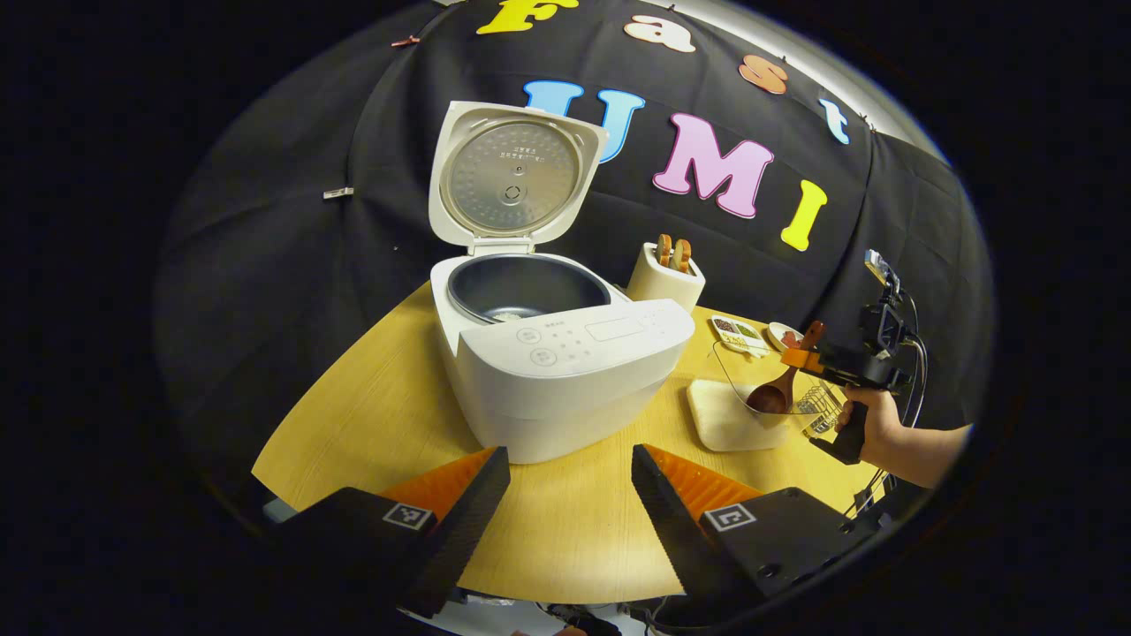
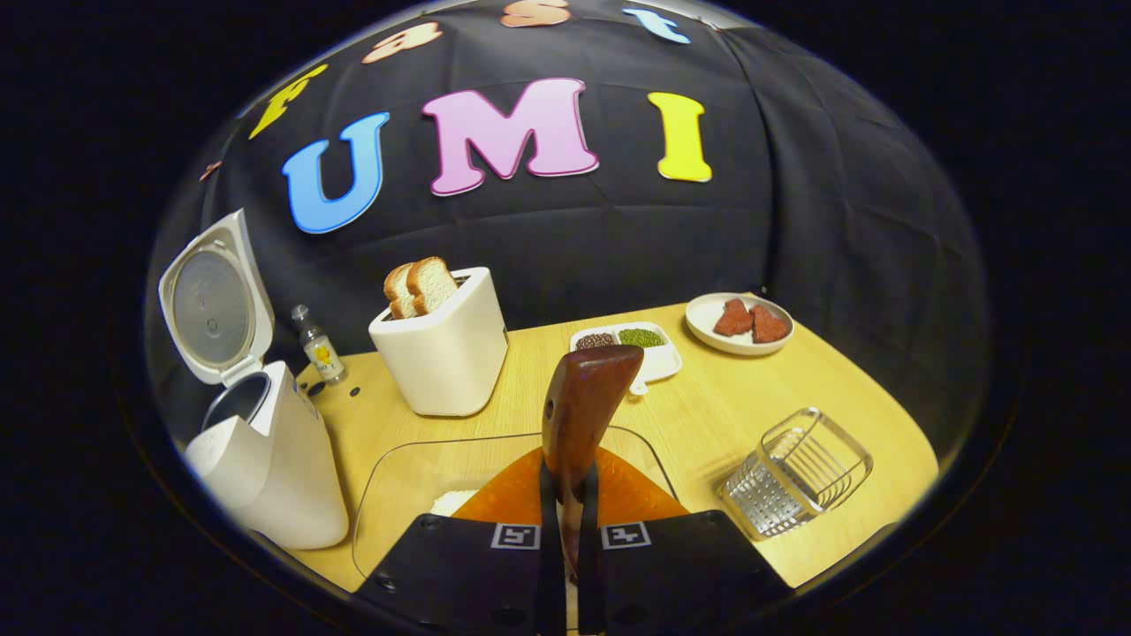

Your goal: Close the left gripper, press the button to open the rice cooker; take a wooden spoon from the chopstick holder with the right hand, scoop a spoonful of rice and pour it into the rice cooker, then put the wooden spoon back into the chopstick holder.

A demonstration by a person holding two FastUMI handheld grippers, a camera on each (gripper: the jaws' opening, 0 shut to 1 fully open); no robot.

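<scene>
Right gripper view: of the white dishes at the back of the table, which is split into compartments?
The rectangular tray, holding dark and green grains in separate compartments. The round plate to its right is undivided and holds two reddish pieces.

- A round, light wooden surface [image 2: 707, 415] carries everything.
- Rice cooker [image 1: 557, 353], lid up, at one side.
- Toaster [image 2: 442, 349] with bread, small bottle [image 2: 318, 349] beside it.
- Divided dish [image 2: 632, 349], plate [image 2: 738, 322], wire basket [image 2: 795, 473], clear container [image 2: 406, 495].
</scene>
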